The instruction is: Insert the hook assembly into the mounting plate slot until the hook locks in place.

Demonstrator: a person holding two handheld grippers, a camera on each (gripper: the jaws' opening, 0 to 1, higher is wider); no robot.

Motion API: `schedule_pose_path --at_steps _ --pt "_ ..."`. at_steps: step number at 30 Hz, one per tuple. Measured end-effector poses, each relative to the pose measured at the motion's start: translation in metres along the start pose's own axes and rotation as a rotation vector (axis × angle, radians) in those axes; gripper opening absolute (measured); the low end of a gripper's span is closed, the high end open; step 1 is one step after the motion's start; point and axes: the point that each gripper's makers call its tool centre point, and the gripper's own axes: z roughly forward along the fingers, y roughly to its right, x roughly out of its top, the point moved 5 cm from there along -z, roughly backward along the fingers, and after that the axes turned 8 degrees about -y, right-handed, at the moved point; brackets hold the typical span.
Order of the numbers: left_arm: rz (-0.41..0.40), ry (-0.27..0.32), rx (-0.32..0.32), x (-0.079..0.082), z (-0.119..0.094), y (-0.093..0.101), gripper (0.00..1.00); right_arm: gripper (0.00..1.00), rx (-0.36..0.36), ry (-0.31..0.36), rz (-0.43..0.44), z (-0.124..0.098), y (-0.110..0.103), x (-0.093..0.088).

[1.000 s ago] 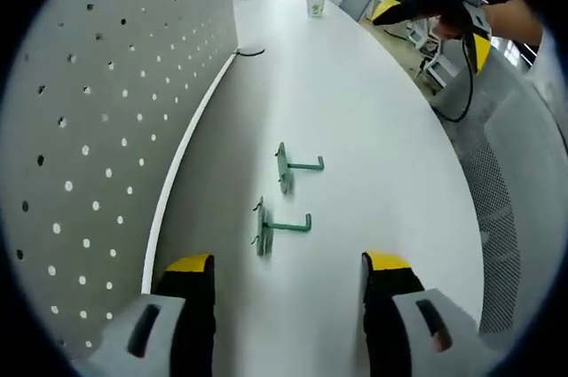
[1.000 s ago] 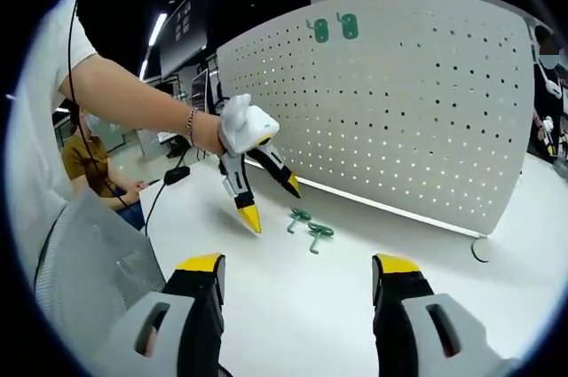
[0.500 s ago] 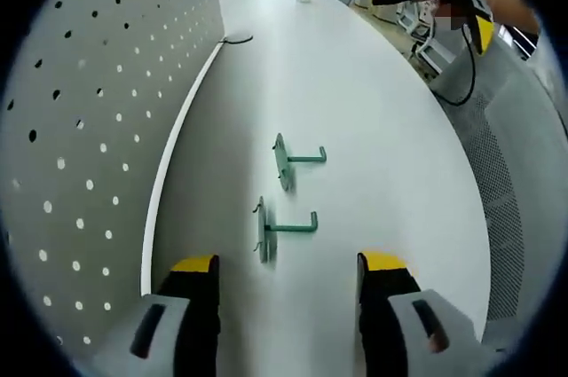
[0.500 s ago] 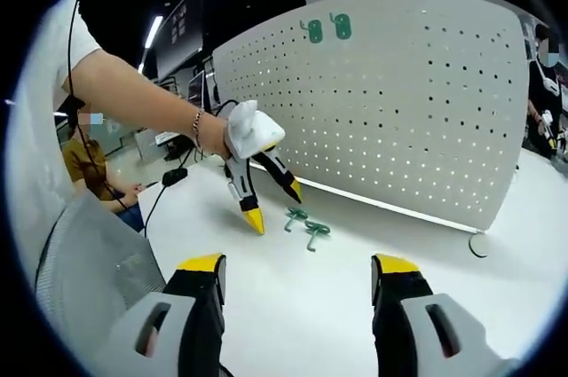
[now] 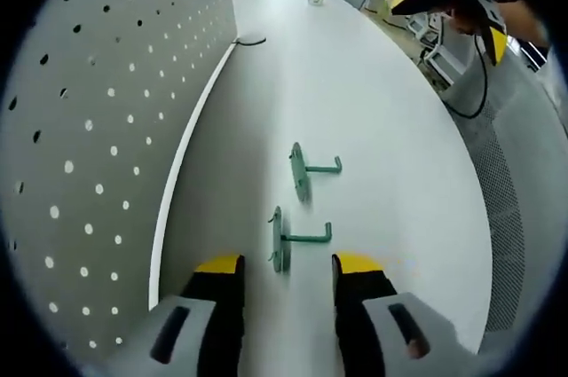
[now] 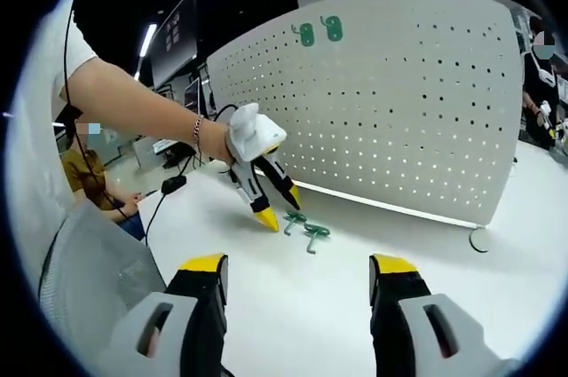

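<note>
The step in hand was the pick-up: no hook had yet been lifted. Two green hooks lay on the white table (image 5: 382, 111) in front of the pegboard (image 5: 98, 84). The nearer hook (image 5: 286, 239) lay just ahead of the left gripper (image 5: 286, 263), its flat plate toward the pegboard and its bent arm pointing away from it; the farther hook (image 5: 303, 168) lay just beyond, set the same way. The left gripper's jaws stood apart, holding nothing, lined up on either side of the nearer hook's plate. The next move probably called for closing on that plate, then carrying it up to the pegboard.

In the right gripper view, the left gripper was tilted steeply down toward the table, its tips beside the hooks. Two more green pieces (image 6: 318, 31) hung high on the pegboard, likely hooks already mounted. The right gripper (image 6: 297, 263) hovered well back from the pegboard, jaws apart and empty.
</note>
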Motion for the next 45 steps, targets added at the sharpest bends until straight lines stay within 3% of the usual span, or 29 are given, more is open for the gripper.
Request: schedule_pose_path --at_steps 7,18,21,45 --pt "-0.047 0.005 0.023 0.0003 -0.0002 -0.0027 0.25 0.6 -0.001 0.002 0.007 -0.0011 0.0012 -0.0006" --pt "-0.07 0.022 0.048 0.0011 0.0004 0.0 0.13 0.59 -0.001 0.008 0.014 -0.0021 0.0007 -0.0011" --pt "-0.076 0.018 0.059 -0.0004 0.001 -0.0017 0.06 0.58 -0.002 0.01 0.013 -0.0023 0.0007 -0.0001" --pt "-0.069 0.02 0.069 -0.0001 0.0016 -0.0042 0.03 0.58 0.0 0.019 0.02 -0.0028 0.0013 0.001"
